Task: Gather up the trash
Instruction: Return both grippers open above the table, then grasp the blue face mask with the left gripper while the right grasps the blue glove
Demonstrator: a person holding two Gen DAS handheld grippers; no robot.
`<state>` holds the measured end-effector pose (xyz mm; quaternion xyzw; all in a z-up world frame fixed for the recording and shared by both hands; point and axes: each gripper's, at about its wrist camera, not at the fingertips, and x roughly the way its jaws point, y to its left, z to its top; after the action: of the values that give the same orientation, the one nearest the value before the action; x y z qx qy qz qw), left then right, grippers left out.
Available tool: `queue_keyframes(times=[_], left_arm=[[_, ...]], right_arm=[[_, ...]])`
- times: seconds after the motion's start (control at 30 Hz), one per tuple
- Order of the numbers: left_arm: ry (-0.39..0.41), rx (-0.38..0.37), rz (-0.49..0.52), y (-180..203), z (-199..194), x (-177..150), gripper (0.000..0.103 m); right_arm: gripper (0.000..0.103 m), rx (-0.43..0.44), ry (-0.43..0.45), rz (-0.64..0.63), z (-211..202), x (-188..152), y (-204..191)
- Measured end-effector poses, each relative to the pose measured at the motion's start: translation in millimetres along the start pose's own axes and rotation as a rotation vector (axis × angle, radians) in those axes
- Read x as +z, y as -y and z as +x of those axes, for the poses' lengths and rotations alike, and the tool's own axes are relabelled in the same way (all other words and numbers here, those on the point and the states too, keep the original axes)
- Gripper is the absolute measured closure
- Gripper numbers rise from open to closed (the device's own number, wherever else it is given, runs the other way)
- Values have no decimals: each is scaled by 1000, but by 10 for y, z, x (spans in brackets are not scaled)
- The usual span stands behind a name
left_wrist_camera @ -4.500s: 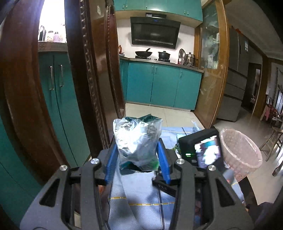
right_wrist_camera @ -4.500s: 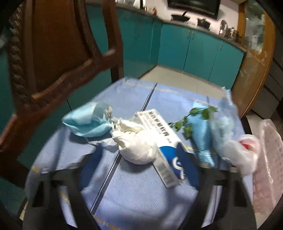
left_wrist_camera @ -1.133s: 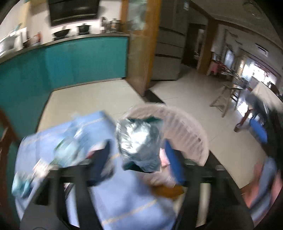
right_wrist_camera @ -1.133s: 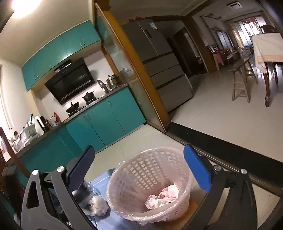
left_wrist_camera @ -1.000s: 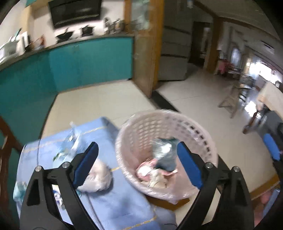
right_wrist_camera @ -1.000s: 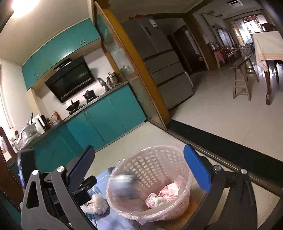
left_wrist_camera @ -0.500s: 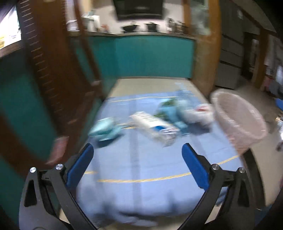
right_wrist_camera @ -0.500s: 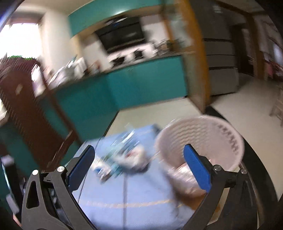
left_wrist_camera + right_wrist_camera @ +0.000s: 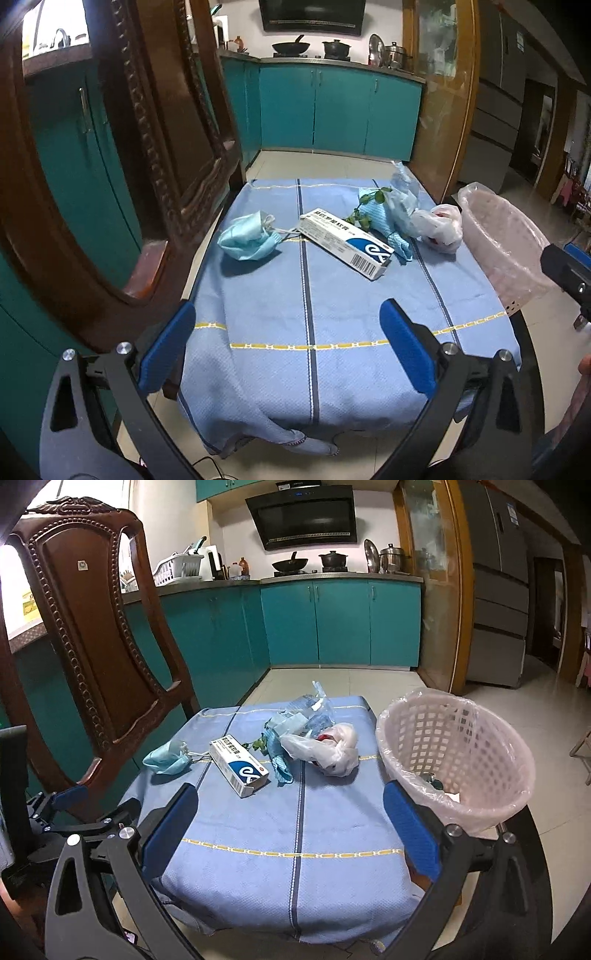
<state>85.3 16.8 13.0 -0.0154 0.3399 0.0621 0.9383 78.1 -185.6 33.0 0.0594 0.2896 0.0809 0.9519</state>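
Note:
On the blue tablecloth (image 9: 306, 306) lie a crumpled blue face mask (image 9: 246, 240), a white and blue medicine box (image 9: 345, 247), a blue glove with a green sprig (image 9: 384, 225), a clear wrapper (image 9: 402, 184) and a white plastic bag (image 9: 439, 227). They also show in the right wrist view: mask (image 9: 167, 760), box (image 9: 239, 765), bag (image 9: 325, 751). A pink lined basket (image 9: 456, 753) stands at the table's right edge. My left gripper (image 9: 288, 343) is open and empty at the near edge. My right gripper (image 9: 290, 819) is open and empty beside the basket.
A carved wooden chair (image 9: 92, 642) stands at the table's left side, also in the left wrist view (image 9: 155, 155). Teal kitchen cabinets (image 9: 343, 624) and a tiled floor (image 9: 343, 683) lie beyond. The right gripper's body (image 9: 569, 273) shows at the right edge.
The silver foil bag left my left gripper and dropped into the basket. Both grippers then swung back from the basket to the near edge of the table, open.

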Motion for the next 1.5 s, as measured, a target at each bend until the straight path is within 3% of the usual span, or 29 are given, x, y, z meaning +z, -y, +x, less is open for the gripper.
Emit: queue_keyframes(times=[1.37,1.5], left_arm=[[-48,19,40,137,202,-65,4],[-67,88,70,209,436,43,4]], right_arm=[[5,29,-35,0,58,0,1],[5,34,-42,11,71,5,22]])
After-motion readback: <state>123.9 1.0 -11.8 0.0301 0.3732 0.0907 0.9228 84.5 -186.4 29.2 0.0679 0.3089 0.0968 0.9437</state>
